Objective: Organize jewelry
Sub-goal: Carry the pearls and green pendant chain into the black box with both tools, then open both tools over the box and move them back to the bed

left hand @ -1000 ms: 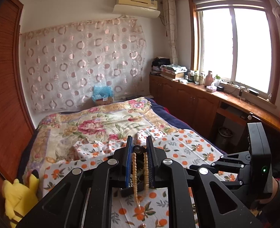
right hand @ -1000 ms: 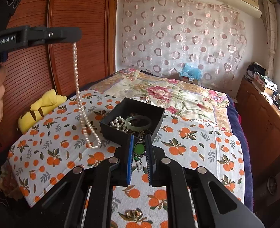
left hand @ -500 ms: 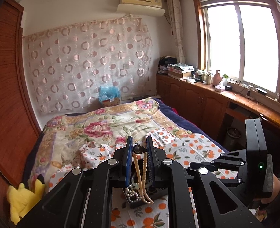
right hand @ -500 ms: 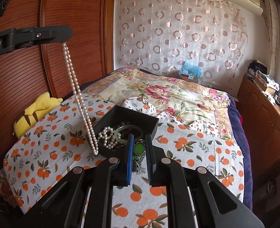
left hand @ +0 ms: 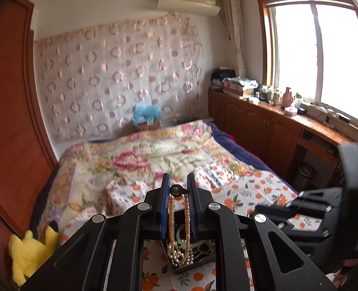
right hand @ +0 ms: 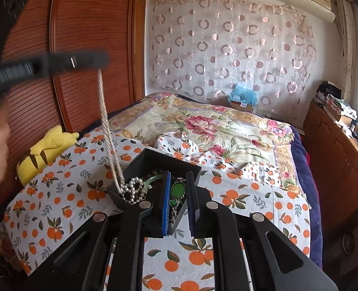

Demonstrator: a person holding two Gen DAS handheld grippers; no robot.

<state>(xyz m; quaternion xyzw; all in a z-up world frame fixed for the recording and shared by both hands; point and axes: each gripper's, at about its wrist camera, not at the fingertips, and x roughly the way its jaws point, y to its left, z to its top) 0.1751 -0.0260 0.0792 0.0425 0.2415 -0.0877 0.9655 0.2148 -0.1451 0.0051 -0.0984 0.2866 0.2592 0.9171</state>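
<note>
My left gripper (left hand: pixel 177 190) is shut on the clasp of a pearl necklace (left hand: pixel 179 247). The strand hangs down, and its lower end lies in the black jewelry box (left hand: pixel 191 265) below. In the right wrist view the same strand (right hand: pixel 108 135) hangs blurred from the left gripper (right hand: pixel 91 60) into the box (right hand: pixel 140 160), beside white pearls (right hand: pixel 133 189) and a green bangle (right hand: pixel 152 180). My right gripper (right hand: pixel 178 194) is shut on a green pendant necklace (right hand: pixel 177 190) just above the box's near corner.
The box sits on an orange-print cloth (right hand: pixel 57 206) over a floral quilt (right hand: pixel 203 126) on the bed. A yellow plush toy (right hand: pixel 45 150) lies at the left edge by the wooden wardrobe (right hand: pixel 82 36). Wooden cabinets (left hand: pixel 264 126) line the right under the window.
My left gripper moved over the box and lowered the pearl strand, whose end now rests inside. My right gripper moved forward with the pendant, closer to the box.
</note>
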